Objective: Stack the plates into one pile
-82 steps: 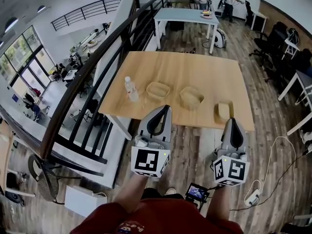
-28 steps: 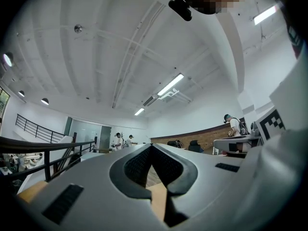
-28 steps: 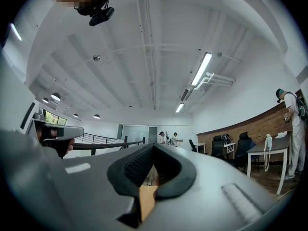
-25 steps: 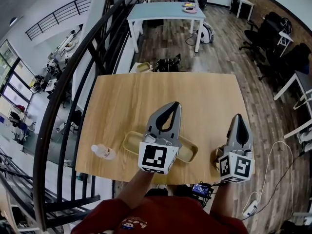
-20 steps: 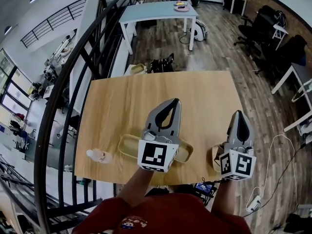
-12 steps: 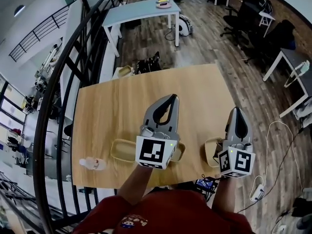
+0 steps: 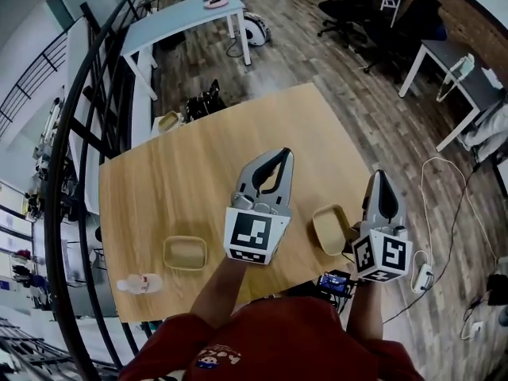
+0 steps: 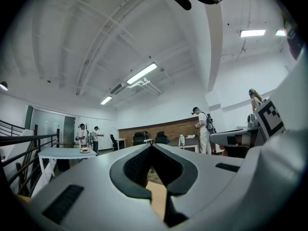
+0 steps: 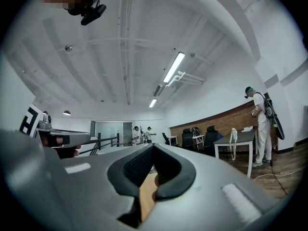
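Tan plates (image 7: 185, 253) show only in the head view; left tool (image 7: 279, 154) and right tool (image 7: 380, 175) sit clenched, empty.

On the wooden table (image 7: 198, 173), the left plate (image 7: 185, 252) sits near the front edge, a bottle (image 7: 139, 283) lying just left of it; the right plate (image 7: 330, 229) sits well apart

Room had wood-plank floor (image 7: 317, 62), black railing (image 7: 51, 205) at left, pale blue table (image 7: 178, 22), black office chairs (image 7: 341, 2) behind. Ceiling strip lights (image 8: 142, 73) were on.
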Motion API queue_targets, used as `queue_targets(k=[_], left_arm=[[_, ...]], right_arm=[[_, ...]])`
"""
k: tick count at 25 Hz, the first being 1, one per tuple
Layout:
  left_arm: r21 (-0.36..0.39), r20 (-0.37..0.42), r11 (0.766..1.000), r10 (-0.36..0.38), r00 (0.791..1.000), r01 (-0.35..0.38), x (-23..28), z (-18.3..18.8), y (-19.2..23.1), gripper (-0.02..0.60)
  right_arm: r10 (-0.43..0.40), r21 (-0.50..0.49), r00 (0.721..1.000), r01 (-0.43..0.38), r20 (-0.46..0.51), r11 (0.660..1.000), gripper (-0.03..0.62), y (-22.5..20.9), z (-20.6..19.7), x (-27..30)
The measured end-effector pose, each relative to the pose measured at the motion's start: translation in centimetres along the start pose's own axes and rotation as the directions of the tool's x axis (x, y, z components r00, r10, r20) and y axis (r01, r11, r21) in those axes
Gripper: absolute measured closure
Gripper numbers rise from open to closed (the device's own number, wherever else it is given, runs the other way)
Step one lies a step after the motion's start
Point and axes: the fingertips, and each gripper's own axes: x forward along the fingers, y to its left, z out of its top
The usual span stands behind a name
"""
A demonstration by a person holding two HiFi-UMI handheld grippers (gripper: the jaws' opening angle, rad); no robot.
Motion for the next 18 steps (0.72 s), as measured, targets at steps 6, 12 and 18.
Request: queue_targets(k=[6,12,18], left_arm=[[0.004,-0.134,0.992,-0.125,0.983,0.127,2.5,-4.0,-3.4,0.575],[-0.009,-0.265,0.977,-0.209,0.941,0.214,2.8,-9.9,-5.9,0.575],[-0.019,-0.365,0.960,-0.268,0.892,0.280,4.4,-14.2,-8.6,0.575]], right_arm=[[-0.074,0.076,0.992,0.082,-0.105,0.994,0.585,-3.2,-4.0,-1.7],[-0.137,0.147,0.959,0.177,-0.248,0.973,0.585,-4.8,-9.9,-5.3],[-0.177,0.235,0.908,0.280,-0.379,0.931,0.585,-6.8,-15.0,-8.1]])
